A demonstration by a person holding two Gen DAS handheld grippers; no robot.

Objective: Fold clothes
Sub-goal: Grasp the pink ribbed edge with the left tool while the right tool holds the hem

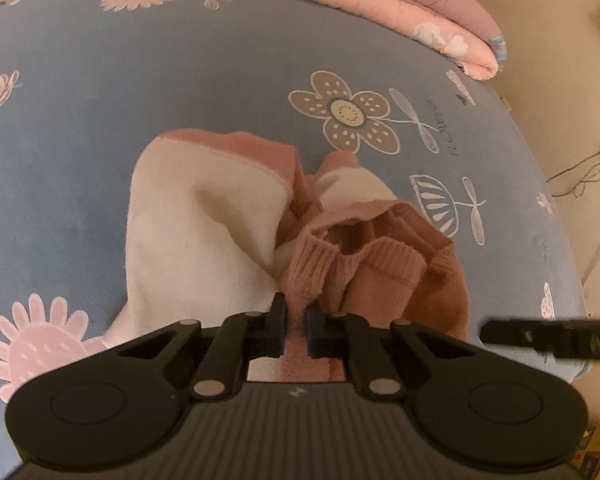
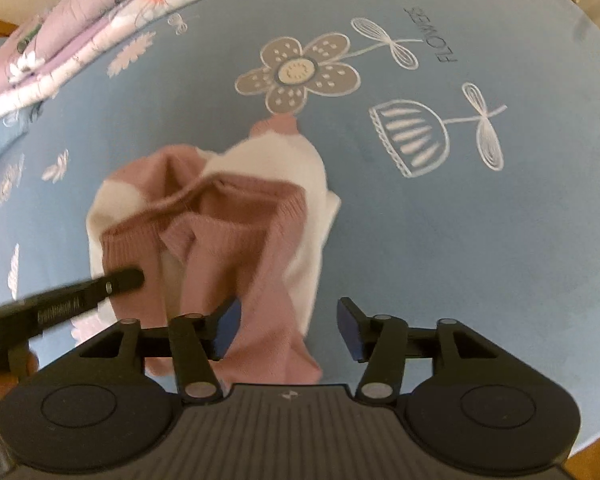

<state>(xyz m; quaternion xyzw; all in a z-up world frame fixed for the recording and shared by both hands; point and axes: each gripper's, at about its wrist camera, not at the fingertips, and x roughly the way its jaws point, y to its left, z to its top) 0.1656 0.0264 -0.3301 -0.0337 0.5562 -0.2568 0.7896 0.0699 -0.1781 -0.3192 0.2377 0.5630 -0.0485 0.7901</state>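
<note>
— One garment only: you have a pink and cream sweater (image 1: 204, 216) lying crumpled on the bed (image 1: 80, 92), near the big brown flower printed on the blue sheet.

— How does it look from your side?

— Bunched, not flat. You can see its cream fleecy inside turned outward over a broad part, with pink ribbed cuffs and a hem gathered in folds toward the middle. From your right wrist view the pink knit drapes over the cream, and that picture is a little blurred.

— And your left gripper (image 1: 296, 330)?

— Its fingers (image 1: 278, 320) are closed tight on a pink fold of the sweater, which stands up between them.

— Your right gripper (image 2: 288, 328)?

— Its fingers (image 2: 350, 326) stand apart, gripping nothing. Pink cloth lies below and beside your left-hand finger, but whether it touches I cannot tell. You can see the left gripper's dark tip resting against a ribbed cuff.

— Anything else on the bed?

— A folded quilt (image 1: 400, 4), pink and lilac, lies along the far edge, well apart from the sweater.
</note>
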